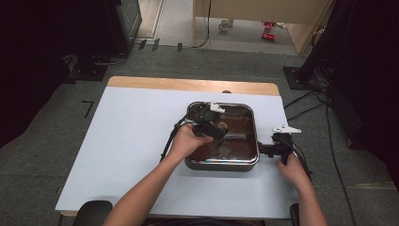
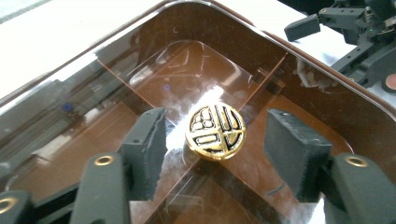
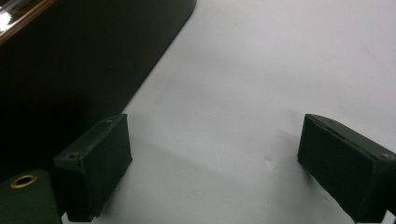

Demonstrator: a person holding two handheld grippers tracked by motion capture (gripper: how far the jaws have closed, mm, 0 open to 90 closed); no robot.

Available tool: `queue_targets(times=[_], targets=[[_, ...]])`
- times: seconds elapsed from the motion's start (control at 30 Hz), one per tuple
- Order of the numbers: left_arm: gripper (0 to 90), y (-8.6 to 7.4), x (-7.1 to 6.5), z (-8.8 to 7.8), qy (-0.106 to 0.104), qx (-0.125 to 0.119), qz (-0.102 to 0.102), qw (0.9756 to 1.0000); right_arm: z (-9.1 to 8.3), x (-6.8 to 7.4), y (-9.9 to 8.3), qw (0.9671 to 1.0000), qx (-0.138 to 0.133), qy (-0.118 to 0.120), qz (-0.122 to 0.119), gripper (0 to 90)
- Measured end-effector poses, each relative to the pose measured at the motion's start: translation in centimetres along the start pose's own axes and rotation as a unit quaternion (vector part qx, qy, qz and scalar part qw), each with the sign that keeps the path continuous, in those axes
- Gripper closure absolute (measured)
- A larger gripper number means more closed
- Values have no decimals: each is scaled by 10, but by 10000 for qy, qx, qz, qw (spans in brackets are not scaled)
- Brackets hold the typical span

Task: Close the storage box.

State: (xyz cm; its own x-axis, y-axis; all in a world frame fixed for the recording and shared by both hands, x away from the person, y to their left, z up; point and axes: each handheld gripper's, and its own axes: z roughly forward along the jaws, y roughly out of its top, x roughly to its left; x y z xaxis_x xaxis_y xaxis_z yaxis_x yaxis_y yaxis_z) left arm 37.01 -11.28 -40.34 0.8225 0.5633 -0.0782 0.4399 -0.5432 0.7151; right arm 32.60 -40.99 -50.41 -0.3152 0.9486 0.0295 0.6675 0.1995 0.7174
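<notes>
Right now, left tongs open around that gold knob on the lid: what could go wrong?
1. The gold knob is small and round; the left tongs straddle it with gaps either side, so an off-centre close may slip off.
2. The clear brown lid looks glossy; lifted crooked, it could slide.
3. The right tongs rest open beside the box, not bracing it.

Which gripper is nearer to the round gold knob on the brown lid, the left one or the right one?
Left. The left gripper is open with its jaws on either side of the gold knob. The right gripper is open beside the box's right edge.
</notes>
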Motion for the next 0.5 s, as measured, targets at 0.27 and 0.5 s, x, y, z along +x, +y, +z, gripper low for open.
queue_targets(times=[0.27,0.5], targets=[[269,-10,2,-24,-49,-101,259,9996,0,0,0,10000,3,1,0,91],[256,-22,12,-45,-150,-196,-4,9997,0,0,0,10000,4,1,1,91]])
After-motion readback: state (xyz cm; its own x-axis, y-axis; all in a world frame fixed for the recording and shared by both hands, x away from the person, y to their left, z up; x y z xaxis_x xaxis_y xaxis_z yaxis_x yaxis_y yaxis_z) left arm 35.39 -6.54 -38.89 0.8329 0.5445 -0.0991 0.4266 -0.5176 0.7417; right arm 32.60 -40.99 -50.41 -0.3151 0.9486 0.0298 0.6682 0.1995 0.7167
